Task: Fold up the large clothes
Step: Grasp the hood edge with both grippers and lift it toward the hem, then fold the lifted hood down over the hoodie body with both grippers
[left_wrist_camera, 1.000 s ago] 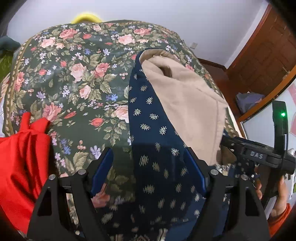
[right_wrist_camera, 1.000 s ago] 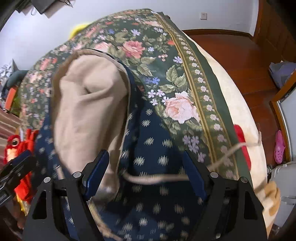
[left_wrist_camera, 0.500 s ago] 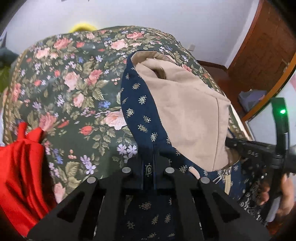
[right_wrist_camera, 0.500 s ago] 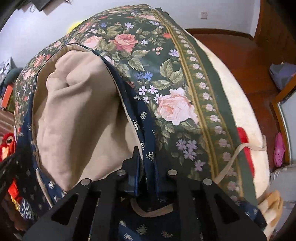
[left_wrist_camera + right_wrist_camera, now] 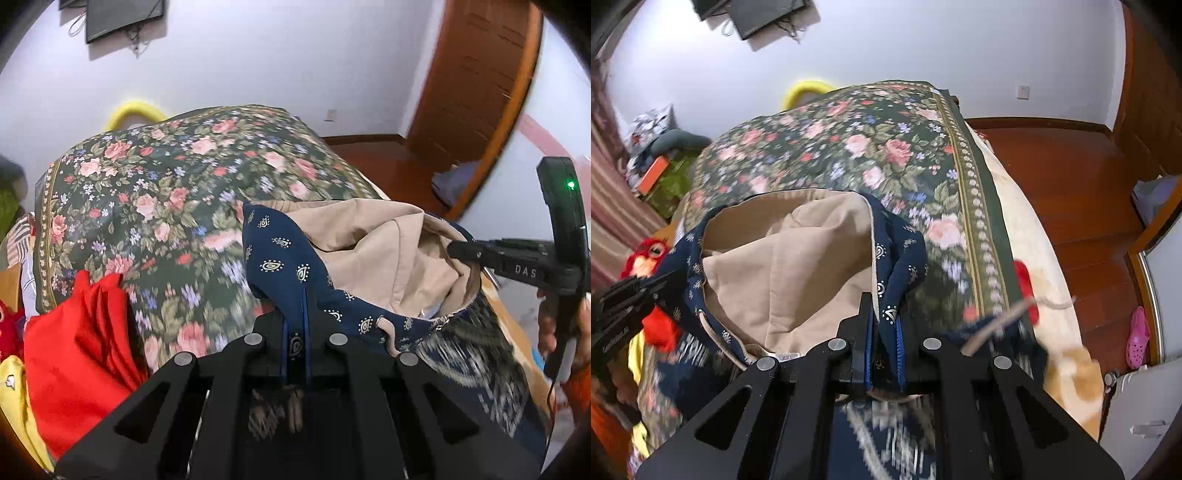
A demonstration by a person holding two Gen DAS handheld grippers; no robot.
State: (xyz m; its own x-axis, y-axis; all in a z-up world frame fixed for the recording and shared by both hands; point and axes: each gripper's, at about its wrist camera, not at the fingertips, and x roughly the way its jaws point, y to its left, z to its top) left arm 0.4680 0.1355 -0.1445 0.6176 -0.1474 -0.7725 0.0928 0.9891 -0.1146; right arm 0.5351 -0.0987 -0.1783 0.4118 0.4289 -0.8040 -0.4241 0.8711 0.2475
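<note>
Your left gripper is pressed together on a fold of the navy paisley-print garment with beige lining; the cloth runs up from the pads toward 12 o'clock in the left wrist view. Your right gripper is likewise clamped on the same garment, cloth rising out of the pads at 12 o'clock in the right wrist view. Neither grip is empty.

Relation that matters: the garment hangs between the two grippers. From the left gripper, the right one sits at approx. 2 o'clock, with the beige lining sagging open between them. From the right gripper, the left one sits at approx. 9 o'clock. The held edge's long axis therefore runs gripper to gripper, side to side, slack in the middle.

The rest of the garment trails away from you toward 12 o'clock, its far end touching the dark green floral bedspread. Both hands are equally engaged; neither is nearer.

Judgement: next move is prob. carrying the held edge toward the far end. Keep both grippers level and apart so the slack edge tightens. The red folded cloth at 9 o'clock lies clear of the path.
</note>
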